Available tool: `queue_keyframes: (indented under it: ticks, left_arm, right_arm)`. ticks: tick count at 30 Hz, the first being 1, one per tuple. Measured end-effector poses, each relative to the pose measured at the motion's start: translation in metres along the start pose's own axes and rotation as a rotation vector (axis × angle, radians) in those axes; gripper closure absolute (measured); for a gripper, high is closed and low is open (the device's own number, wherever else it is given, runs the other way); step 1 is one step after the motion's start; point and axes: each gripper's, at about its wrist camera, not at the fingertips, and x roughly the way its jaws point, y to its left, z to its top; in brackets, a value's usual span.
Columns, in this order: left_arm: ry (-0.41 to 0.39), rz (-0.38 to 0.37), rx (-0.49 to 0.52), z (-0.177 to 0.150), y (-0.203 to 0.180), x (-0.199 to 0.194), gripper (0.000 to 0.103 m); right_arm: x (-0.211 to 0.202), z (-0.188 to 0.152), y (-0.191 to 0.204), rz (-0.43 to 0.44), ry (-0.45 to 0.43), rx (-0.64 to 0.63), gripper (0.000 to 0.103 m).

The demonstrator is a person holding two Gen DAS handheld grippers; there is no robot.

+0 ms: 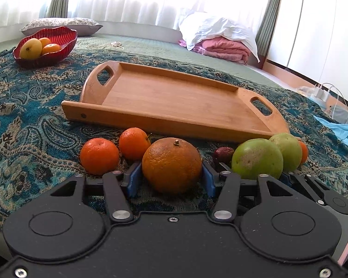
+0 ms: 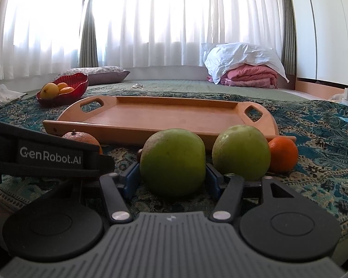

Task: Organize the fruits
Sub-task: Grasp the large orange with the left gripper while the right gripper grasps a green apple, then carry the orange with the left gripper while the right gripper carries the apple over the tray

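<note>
With the left gripper [image 1: 171, 178] fingers clamped on the large orange [image 1: 171, 164] and the right gripper [image 2: 172, 176] fingers on the green fruit [image 2: 172, 162], both just before the wooden tray [image 1: 174, 97], either round fruit could slip on lifting and knock its close neighbours rolling.

my left gripper [image 1: 171, 177] pads clamp the big orange [image 1: 171, 164] at 6; empty wooden tray [image 1: 164, 97] at 12, two tangerines [image 1: 99, 155] at 9.

White sheer curtains [image 2: 174, 27] bright with daylight, grey-green drapes [image 2: 89, 27] between them, floral pillow [image 1: 60, 24] on the bed, folded pink blanket [image 2: 250, 75] under a white pillow [image 2: 241, 54], patterned teal throw [image 1: 30, 115], white chargers [image 1: 322, 93] at the right
</note>
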Motion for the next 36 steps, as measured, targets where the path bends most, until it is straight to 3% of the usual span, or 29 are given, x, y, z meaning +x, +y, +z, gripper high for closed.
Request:
queue_keyframes:
  ticks: [6, 10, 19, 26, 36]
  left_arm:
    - [-0.019, 0.002, 0.008, -0.003, 0.000, -0.002, 0.054]
    - [-0.043, 0.025, 0.039, -0.004, -0.005, -0.007, 0.055]
    - [-0.104, 0.065, 0.083, 0.004, -0.008, -0.022, 0.055]
    - [-0.133, 0.084, 0.089, 0.018, -0.007, -0.030, 0.055]
    - [-0.149, 0.104, 0.104, 0.059, -0.007, -0.031, 0.055]
  right_arm:
    - [0.001, -0.003, 0.001, 0.001, -0.009, -0.004, 0.036]
    - [-0.003, -0.003, -0.001, -0.003, -0.017, -0.001, 0.045]
    - [-0.019, 0.000, -0.006, 0.016, -0.032, 0.022, 0.045]
    - [-0.033, 0.014, -0.010, 0.023, -0.072, 0.035, 0.046]
    - [-0.033, 0.056, -0.036, 0.068, -0.059, 0.123, 0.046]
